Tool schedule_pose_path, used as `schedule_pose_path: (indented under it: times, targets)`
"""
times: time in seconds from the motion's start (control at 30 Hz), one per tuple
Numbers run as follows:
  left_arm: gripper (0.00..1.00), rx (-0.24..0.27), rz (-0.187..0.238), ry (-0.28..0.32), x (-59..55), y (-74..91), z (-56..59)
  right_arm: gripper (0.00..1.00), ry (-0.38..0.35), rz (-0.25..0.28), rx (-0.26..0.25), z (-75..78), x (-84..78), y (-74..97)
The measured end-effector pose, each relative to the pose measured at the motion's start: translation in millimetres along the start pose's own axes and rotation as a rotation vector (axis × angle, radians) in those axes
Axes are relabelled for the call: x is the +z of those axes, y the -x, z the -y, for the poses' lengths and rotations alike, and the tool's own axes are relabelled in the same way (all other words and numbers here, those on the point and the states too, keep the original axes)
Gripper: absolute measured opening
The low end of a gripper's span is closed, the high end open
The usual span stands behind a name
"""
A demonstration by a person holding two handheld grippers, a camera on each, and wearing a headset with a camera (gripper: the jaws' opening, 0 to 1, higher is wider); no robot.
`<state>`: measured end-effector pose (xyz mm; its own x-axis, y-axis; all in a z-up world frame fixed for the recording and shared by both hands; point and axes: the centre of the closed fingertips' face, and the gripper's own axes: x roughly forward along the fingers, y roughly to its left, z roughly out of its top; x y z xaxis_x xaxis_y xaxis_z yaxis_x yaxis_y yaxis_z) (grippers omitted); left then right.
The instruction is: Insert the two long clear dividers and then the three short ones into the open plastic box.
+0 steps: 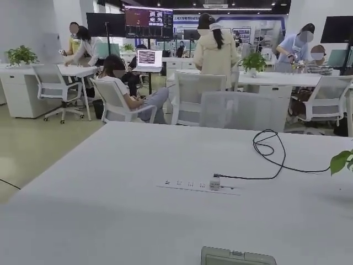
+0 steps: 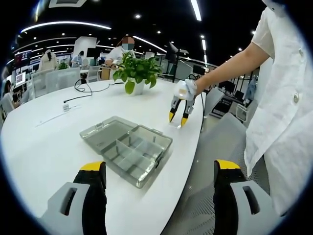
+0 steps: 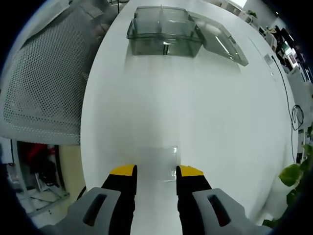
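On white table (image 2: 39,142), smoky clear box (image 2: 139,177), lid (image 2: 102,132) open flat

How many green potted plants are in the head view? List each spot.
3. One green potted plant on the far-left white desk, a second on the back-right white desk, a third's leaves at the near white table's right edge, pot unseen.
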<state>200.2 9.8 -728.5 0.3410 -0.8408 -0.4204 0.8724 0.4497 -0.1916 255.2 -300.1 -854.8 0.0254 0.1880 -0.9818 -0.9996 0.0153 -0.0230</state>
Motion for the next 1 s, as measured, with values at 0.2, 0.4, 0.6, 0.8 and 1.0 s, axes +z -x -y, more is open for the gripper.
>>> schedule_pose_path:
  times: [0.2, 0.4, 0.6, 0.8, 1.0]
  targets:
    - [0.92, -0.004, 0.004, 0.002, 1.5, 1.8, 1.4, 0.33, -0.035, 0.051, -0.034, -0.7, 13.9, 13.2]
    - [0.92, -0.009, 0.010, 0.002, 4.6, 2.2, 1.1, 0.33, -0.050, 0.108, -0.078, -1.1, 36.0, 31.4]
    - [0.91, -0.012, 0.033, 0.008, 13.4, 1.7, 0.6, 0.33, -0.068, 0.169, -0.133, -0.1, 61.2, 53.3]
    - [0.90, -0.016, 0.053, 0.020, 21.9, 1.0, 0.3, 0.33, -0.076, 0.224, -0.181, -0.4, 85.5, 75.4]
    - [0.89, -0.014, 0.093, 0.061, 35.2, 0.9, -1.0, 0.33, -0.073, 0.280, -0.238, -0.3, 115.0, 100.5]
